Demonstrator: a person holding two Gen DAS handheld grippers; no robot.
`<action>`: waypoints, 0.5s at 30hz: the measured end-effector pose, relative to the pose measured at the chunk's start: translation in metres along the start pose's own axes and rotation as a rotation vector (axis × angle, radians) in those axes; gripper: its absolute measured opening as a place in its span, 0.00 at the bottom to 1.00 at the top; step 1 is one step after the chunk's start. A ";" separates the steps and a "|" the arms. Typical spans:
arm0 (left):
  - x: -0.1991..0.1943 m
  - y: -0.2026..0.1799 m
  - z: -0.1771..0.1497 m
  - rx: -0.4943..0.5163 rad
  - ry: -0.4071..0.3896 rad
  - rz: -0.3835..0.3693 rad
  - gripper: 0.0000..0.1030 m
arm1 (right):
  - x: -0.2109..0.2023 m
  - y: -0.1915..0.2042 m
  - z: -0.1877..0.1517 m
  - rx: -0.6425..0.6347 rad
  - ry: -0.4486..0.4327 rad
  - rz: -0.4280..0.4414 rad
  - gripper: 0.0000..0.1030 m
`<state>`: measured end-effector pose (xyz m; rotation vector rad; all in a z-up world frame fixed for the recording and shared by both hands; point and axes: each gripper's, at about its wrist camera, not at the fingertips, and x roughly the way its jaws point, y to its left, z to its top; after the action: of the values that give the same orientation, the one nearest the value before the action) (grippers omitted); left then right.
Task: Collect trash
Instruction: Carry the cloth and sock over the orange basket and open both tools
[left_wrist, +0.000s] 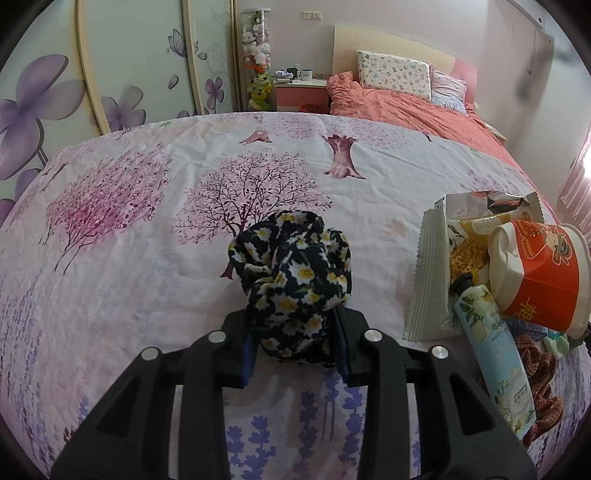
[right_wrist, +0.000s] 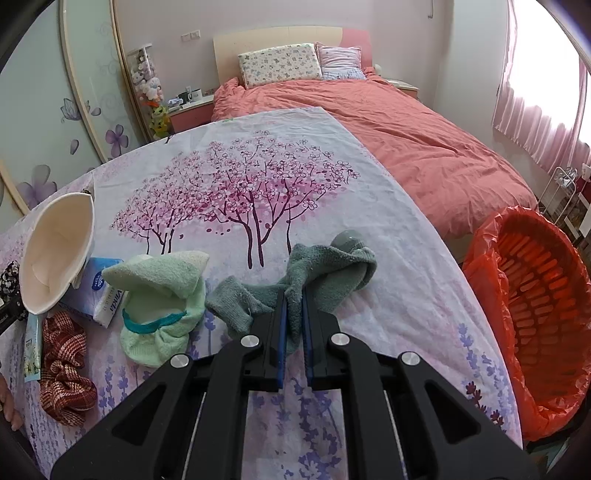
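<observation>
My left gripper (left_wrist: 294, 317) is shut on a black scrunchie with a daisy print (left_wrist: 291, 277) and holds it over the flowered sheet. My right gripper (right_wrist: 293, 299) is shut on a grey-green sock (right_wrist: 325, 273) that drapes over both sides of the fingers onto the sheet. An orange basket lined with a red bag (right_wrist: 532, 306) stands at the right of the table. To the right of the left gripper lie a red paper cup (left_wrist: 543, 273), a grey snack wrapper (left_wrist: 430, 277), a noodle packet (left_wrist: 469, 243) and a hand-cream tube (left_wrist: 495, 354).
In the right wrist view a light green sock (right_wrist: 159, 306), a tissue pack (right_wrist: 101, 291), the paper cup (right_wrist: 55, 251) and a red plaid scrunchie (right_wrist: 66, 362) lie at the left. A bed with a coral quilt (right_wrist: 406, 140) stands behind the table.
</observation>
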<state>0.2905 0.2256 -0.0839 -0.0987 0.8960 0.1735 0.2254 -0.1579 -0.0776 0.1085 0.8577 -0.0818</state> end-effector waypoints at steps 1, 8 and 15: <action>0.000 0.000 0.000 -0.001 0.000 -0.001 0.34 | 0.000 0.000 0.000 0.000 0.000 0.000 0.08; -0.004 0.003 -0.002 -0.008 -0.010 -0.044 0.23 | -0.004 -0.017 -0.001 0.075 -0.022 0.088 0.05; -0.029 0.000 -0.006 0.008 -0.065 -0.062 0.17 | -0.031 -0.028 -0.004 0.050 -0.087 0.116 0.05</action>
<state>0.2685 0.2212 -0.0652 -0.1130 0.8277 0.1149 0.1988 -0.1841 -0.0589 0.2002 0.7608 0.0005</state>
